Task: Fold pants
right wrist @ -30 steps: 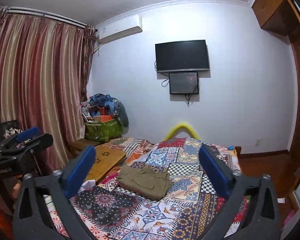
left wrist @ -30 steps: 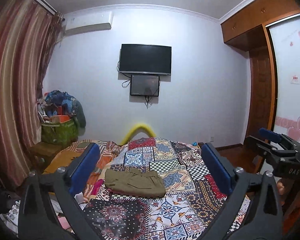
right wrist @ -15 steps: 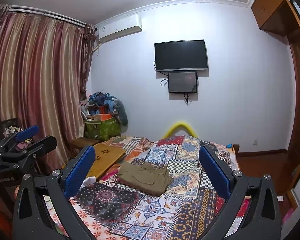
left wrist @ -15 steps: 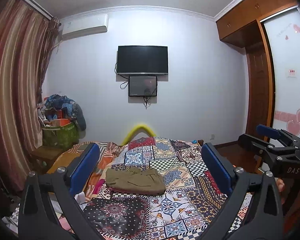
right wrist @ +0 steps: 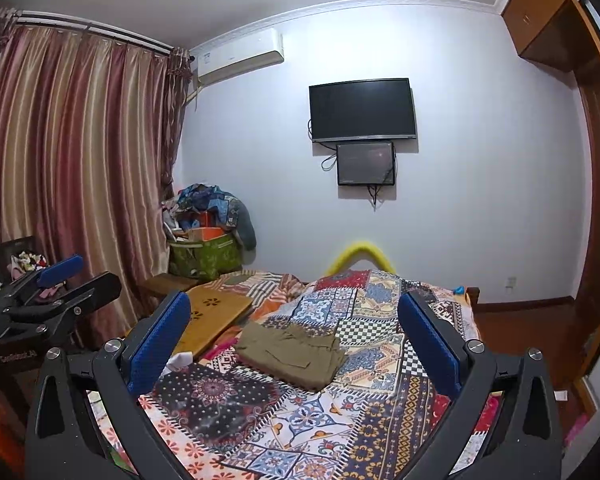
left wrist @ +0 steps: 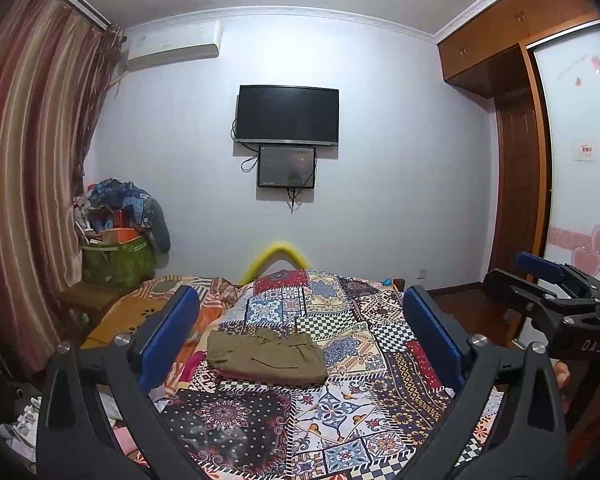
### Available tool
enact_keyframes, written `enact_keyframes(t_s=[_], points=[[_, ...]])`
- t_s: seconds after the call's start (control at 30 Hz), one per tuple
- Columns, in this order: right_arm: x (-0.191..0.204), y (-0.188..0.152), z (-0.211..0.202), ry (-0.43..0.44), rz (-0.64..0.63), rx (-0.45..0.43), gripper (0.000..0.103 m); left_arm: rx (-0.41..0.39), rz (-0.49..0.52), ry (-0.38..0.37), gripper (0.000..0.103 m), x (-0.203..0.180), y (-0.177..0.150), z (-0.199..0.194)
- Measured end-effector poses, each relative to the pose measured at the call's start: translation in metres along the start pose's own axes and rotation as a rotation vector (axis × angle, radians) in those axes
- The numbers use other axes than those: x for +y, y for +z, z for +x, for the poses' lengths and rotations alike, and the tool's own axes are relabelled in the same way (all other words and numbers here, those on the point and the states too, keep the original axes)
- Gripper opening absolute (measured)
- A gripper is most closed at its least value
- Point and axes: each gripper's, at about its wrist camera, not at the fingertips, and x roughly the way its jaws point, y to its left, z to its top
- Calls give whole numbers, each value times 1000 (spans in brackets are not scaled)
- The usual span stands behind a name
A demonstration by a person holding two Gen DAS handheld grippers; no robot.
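Olive-brown pants (left wrist: 266, 356) lie folded in a compact rectangle on the patchwork bedspread (left wrist: 340, 408); they also show in the right wrist view (right wrist: 292, 354). My left gripper (left wrist: 300, 336) is open and empty, held well back above the near part of the bed. My right gripper (right wrist: 296, 338) is open and empty, likewise back from the pants. The right gripper shows at the right edge of the left wrist view (left wrist: 548, 288). The left gripper shows at the left edge of the right wrist view (right wrist: 52, 288).
A wooden lap tray (right wrist: 212, 312) lies on the bed's left side. A green bin piled with clothes (right wrist: 204, 248) stands by the striped curtains (right wrist: 60, 180). A TV (left wrist: 287, 115) hangs on the far wall. A wardrobe and door (left wrist: 520, 184) stand at the right.
Both grippers have tilted up and drawn slightly back, so the bed and pants sit lower in view. The pants have not moved.
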Motion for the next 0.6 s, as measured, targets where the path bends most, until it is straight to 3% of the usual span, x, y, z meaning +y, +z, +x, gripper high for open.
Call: enact_keyframes(t_s=[0.6], points=[[-5,2,-5,6,20,4,103,-5,8,-8,103,-6,-2,1]])
